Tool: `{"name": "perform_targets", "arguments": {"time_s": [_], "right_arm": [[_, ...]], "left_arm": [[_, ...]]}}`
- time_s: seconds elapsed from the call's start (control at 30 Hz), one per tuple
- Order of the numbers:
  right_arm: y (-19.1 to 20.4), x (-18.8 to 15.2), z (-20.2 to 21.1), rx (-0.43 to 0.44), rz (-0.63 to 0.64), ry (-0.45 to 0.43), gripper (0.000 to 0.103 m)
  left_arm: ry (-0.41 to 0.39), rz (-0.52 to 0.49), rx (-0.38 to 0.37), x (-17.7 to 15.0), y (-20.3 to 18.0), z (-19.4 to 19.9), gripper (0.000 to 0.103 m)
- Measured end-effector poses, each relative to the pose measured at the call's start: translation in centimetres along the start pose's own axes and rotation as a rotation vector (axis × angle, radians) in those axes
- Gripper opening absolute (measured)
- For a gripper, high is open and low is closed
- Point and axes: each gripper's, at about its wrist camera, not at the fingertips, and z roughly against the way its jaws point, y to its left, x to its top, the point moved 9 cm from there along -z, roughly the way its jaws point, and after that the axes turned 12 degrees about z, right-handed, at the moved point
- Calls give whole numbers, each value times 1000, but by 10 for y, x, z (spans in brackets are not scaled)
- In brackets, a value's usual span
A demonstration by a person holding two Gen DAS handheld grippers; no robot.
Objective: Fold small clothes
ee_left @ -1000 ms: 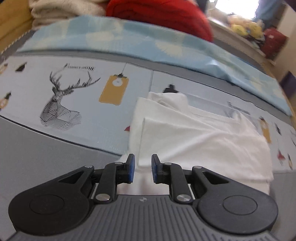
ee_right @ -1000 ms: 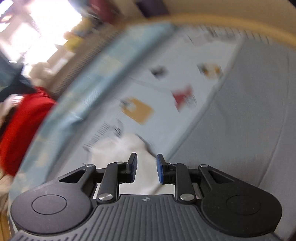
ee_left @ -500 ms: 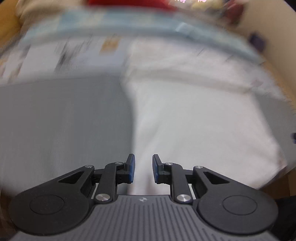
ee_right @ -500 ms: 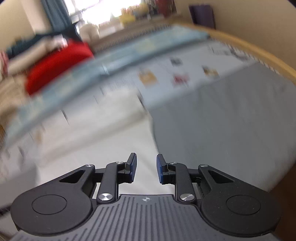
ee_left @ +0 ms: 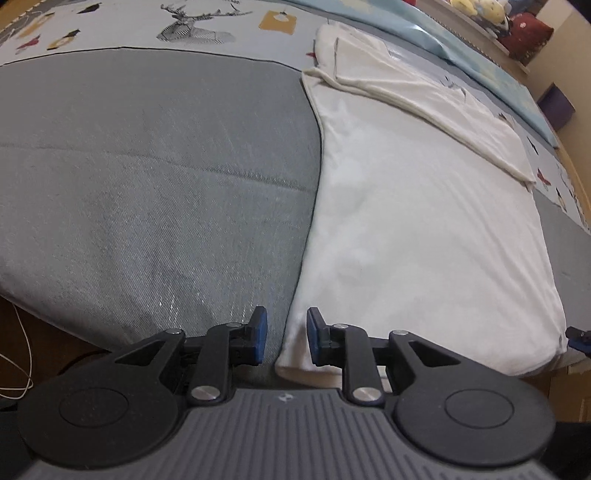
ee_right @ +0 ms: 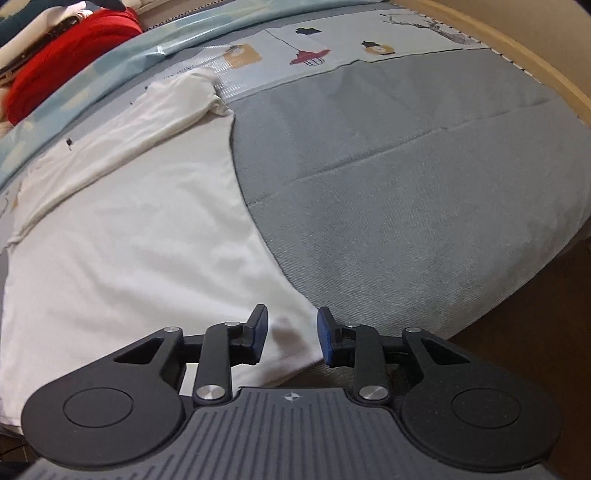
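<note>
both grippers have dropped back to the near bed edge since a second ago. i count one white garment [ee_left: 424,221] flat on the grey mattress [ee_left: 147,166]. left gripper [ee_left: 284,341] and right gripper [ee_right: 291,339] hover level at its two near corners, jaws apart, holding nothing.

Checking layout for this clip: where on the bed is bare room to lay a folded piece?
Bare grey mattress lies left of the white garment, bordered by the printed sheet behind. Another grey stretch lies right of it, running to the wooden frame. The far side is crowded: red bundle and piled cloth.
</note>
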Motion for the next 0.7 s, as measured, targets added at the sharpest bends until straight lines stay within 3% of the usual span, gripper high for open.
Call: {"name": "perform_targets", "arguments": {"time_s": [0.17,0.4,0.47,0.5,0.57,0.6,0.7], "right_arm": [[-15,-6,-8,-15,-24,22,32],[-17,-7,-17,-2,-58,38,38],[-13,-7,-17,4,-37,38,38],[-11,-7,-16,13,-26,40,38],[-8,-7,-14,19,-11,36,27],[-6,-7,-13,34,-8,34,5],[1,-5,-3,76,13,9,4]], "left_arm": [[25,21,10,-2,3,-11,27],[16,-28,18,-4,-7,-16,27],[14,-42,20,-5,-8,-17,20],[14,-49,18,-5,-9,-17,6],[5,-62,12,-5,-11,-13,6],[-11,-77,15,-4,-13,-9,5],[-72,-91,16,1,-16,8,5]]}}
